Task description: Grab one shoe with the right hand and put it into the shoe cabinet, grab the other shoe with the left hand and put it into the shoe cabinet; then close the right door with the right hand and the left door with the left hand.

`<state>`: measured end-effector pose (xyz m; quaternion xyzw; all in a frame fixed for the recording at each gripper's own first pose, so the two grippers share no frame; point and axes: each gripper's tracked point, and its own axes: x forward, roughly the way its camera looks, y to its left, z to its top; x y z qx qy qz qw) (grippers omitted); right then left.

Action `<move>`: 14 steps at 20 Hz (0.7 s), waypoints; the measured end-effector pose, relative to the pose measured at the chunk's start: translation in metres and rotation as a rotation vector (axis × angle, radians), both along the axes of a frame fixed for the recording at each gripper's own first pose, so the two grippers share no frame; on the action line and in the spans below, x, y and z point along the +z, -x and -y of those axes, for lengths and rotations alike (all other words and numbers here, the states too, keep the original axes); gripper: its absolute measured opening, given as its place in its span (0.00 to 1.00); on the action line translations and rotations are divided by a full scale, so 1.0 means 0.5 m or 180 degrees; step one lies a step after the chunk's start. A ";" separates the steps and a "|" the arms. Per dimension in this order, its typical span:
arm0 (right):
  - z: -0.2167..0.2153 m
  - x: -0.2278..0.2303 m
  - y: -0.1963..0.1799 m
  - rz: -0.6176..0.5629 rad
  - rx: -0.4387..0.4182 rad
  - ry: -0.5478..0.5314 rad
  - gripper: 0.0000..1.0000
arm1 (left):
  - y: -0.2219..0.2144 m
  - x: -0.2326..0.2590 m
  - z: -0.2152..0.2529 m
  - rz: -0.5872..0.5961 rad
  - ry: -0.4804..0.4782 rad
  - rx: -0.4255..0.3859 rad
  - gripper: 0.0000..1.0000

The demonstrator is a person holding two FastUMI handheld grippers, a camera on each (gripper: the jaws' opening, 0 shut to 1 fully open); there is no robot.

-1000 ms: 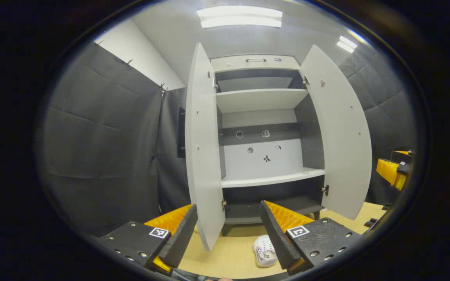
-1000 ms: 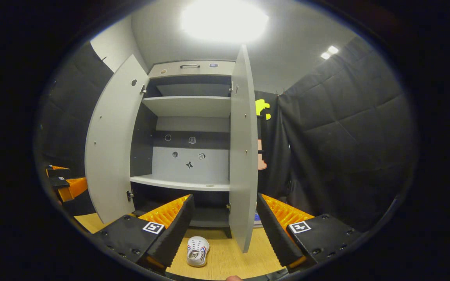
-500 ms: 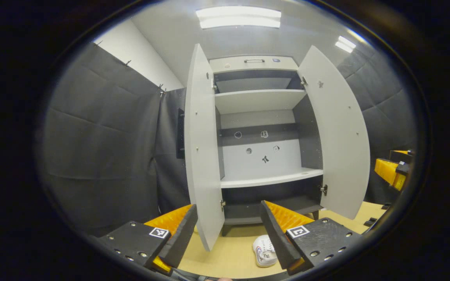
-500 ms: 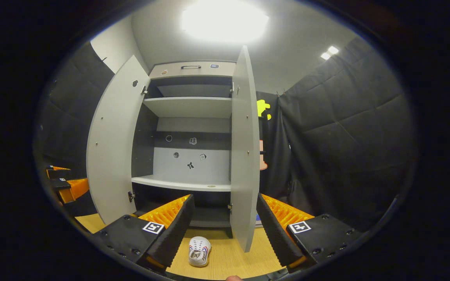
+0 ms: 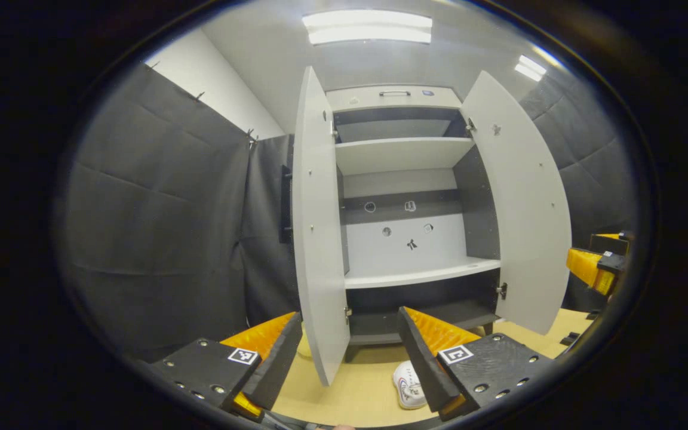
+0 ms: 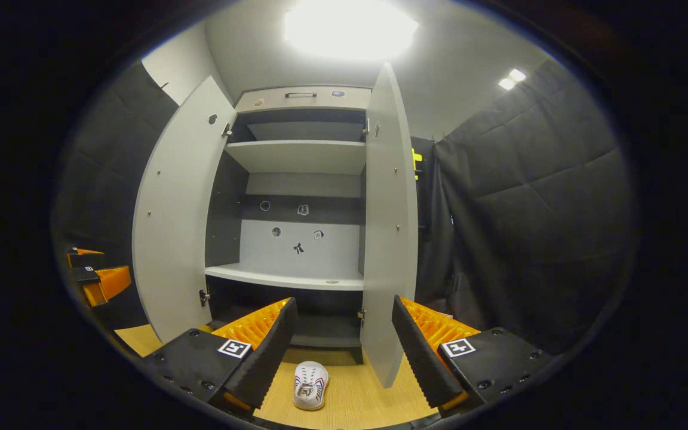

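Observation:
A grey shoe cabinet (image 5: 401, 155) (image 6: 299, 155) stands with both doors swung wide and bare shelves. In the left gripper view my left gripper (image 5: 347, 358) is open, low over the wooden floor; a white shoe (image 5: 407, 386) with red and blue stripes lies just left of its right finger. The left door (image 5: 317, 227) stands edge-on ahead. In the right gripper view my right gripper (image 6: 341, 352) is open above a white shoe (image 6: 310, 385) lying toe toward the cabinet. The right door (image 6: 389, 239) stands close ahead. Each view also catches the other gripper (image 5: 595, 269) (image 6: 96, 280) at its side edge.
Black quilted cloth walls (image 5: 159, 227) (image 6: 529, 227) close in both sides of the booth. The wooden floor (image 5: 356, 388) runs up to the cabinet's base. Ceiling lights (image 6: 350, 30) shine overhead.
Both views have shifted slightly; the cabinet and doors sit a little more to the right in each. In the right gripper view the right door looks nearer. Both grippers stay open.

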<state>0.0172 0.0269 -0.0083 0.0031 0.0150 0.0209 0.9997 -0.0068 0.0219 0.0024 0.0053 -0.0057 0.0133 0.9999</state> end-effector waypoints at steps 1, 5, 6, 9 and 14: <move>-0.010 -0.006 -0.010 -0.0028 0.0045 -0.0019 1.00 | -0.002 0.000 -0.003 -0.0002 -0.0003 0.0014 0.93; -0.052 -0.046 -0.055 -0.0223 0.0232 -0.0075 0.99 | -0.006 -0.006 -0.015 -0.0013 -0.0015 0.0063 0.93; -0.062 -0.058 -0.066 -0.0285 0.0273 -0.0073 1.00 | -0.007 -0.010 -0.017 -0.0019 -0.0018 0.0076 0.93; -0.097 -0.106 -0.103 -0.0495 0.0426 -0.0075 1.00 | -0.013 -0.018 -0.023 -0.0060 -0.0017 0.0116 0.93; -0.153 -0.201 -0.162 -0.0922 0.0653 -0.0081 1.00 | -0.025 -0.028 -0.032 -0.0097 -0.0061 0.0206 0.93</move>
